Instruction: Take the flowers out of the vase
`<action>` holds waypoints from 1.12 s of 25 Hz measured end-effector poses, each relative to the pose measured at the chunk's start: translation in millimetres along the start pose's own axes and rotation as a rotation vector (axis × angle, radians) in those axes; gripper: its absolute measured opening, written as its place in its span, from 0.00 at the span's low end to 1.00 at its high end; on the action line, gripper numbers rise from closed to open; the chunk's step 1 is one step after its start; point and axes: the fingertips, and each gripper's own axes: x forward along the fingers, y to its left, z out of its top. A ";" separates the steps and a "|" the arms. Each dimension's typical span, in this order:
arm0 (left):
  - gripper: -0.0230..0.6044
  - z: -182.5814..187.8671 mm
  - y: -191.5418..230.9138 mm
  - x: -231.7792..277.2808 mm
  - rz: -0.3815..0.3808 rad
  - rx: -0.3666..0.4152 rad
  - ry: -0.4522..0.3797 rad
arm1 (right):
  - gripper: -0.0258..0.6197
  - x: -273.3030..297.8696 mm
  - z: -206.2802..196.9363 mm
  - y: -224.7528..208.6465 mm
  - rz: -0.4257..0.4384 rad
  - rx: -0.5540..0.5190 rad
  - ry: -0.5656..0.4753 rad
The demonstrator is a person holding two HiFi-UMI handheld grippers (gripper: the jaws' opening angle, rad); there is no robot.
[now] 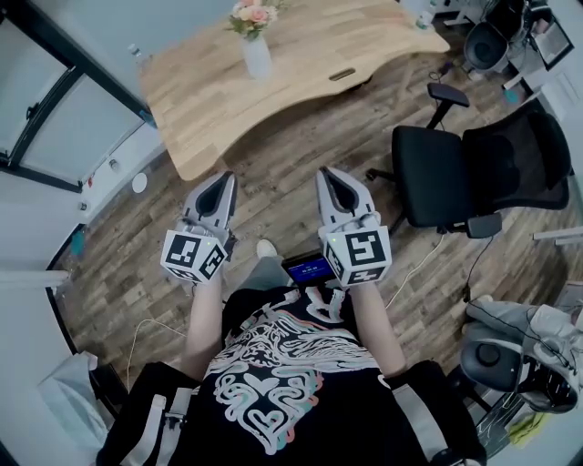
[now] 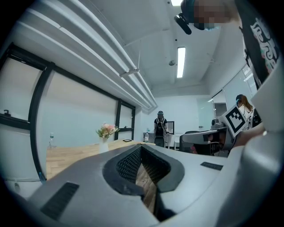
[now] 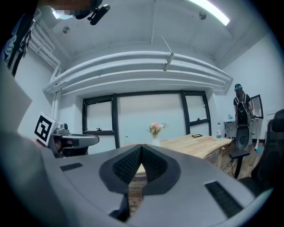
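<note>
A white vase (image 1: 257,56) with pink and peach flowers (image 1: 252,15) stands on the wooden table (image 1: 301,64) far ahead of me. The flowers (image 2: 106,130) show small at mid-left in the left gripper view, and the flowers (image 3: 155,128) sit just above the jaws in the right gripper view. My left gripper (image 1: 221,181) and right gripper (image 1: 330,177) are held side by side in front of my body, well short of the table. Both are shut with nothing between their jaws.
A black office chair (image 1: 474,177) stands to the right of the table on the wood floor. A person with a backpack (image 2: 159,129) stands at the far end of the room. A dark flat object (image 1: 342,74) lies near the table's front edge. Windows (image 1: 36,100) line the left wall.
</note>
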 end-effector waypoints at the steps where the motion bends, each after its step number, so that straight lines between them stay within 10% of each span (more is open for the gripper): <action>1: 0.04 -1.2 0.3 1.6 -0.002 -0.005 0.000 | 0.05 1.4 -1.5 -0.6 0.000 0.000 0.005; 13: 0.04 -9.3 28.7 41.7 0.017 0.020 0.009 | 0.05 39.0 -6.5 -26.2 -0.022 -0.002 0.024; 28: 0.04 -9.9 167.3 177.6 0.043 0.028 0.035 | 0.05 218.2 8.4 -82.1 -0.008 -0.050 0.027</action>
